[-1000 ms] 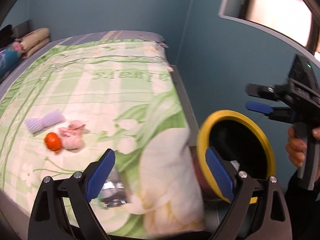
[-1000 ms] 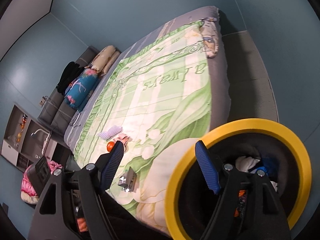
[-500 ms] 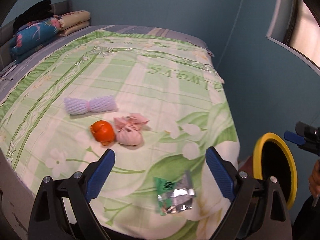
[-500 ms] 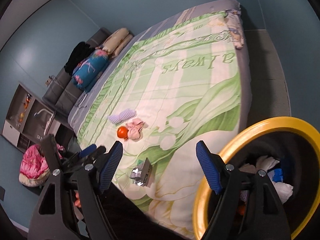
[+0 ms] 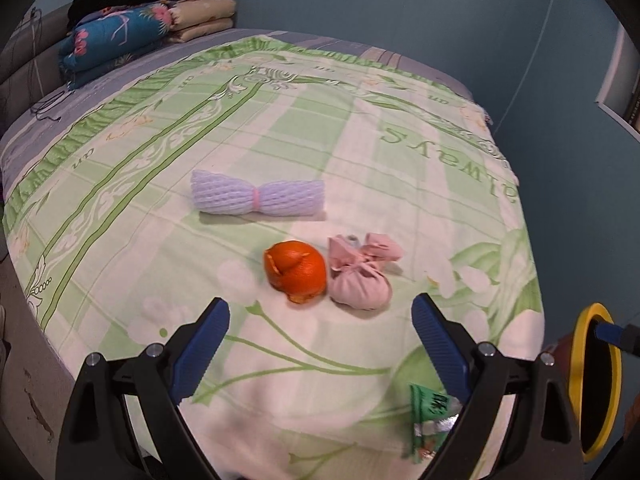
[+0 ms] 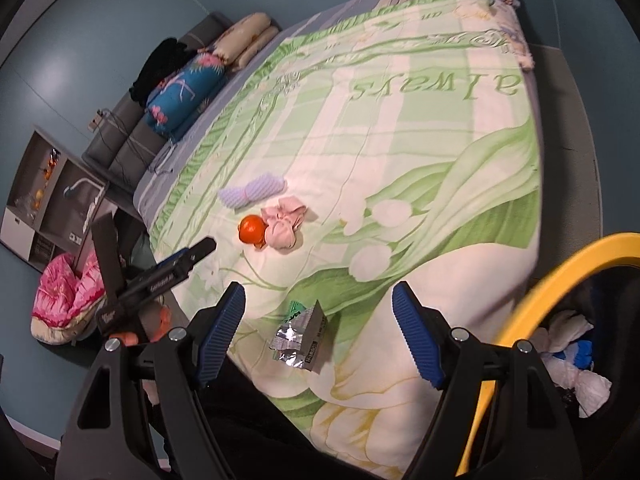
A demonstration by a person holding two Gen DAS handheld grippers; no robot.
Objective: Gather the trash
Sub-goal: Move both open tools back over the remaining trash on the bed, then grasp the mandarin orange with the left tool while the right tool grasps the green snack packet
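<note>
Where the green floral bedspread point(image 6: 400, 128) nears the bed's corner, a torn foil wrapper point(image 6: 300, 336) lies, orange peel point(image 5: 295, 272) and pink cloth bundle point(image 5: 360, 276) farther in. Yellow-rimmed bin point(image 6: 532, 304) stands beside. Left tongs point(image 5: 320, 344) and right tongs point(image 6: 320, 336) gape, empty. Teal walls.

From my left camera I'm looking down at the bed point(image 5: 120, 208) with its green flowery blanket. My left gripper point(image 5: 320, 344) has its blue fingers point(image 5: 200, 344) spread wide with nothing between them. Just past them sits an orange peel point(image 5: 295, 271) touching a pink cloth bundle point(image 5: 360, 276), and a lavender foam net point(image 5: 257, 197) lies a bit further back. A green and silver wrapper point(image 5: 430, 420) is near the blanket's edge by my right finger. The yellow-rimmed bin point(image 5: 594, 380) is off at the right, pillows point(image 5: 120, 40) are stacked at the far end.
</note>
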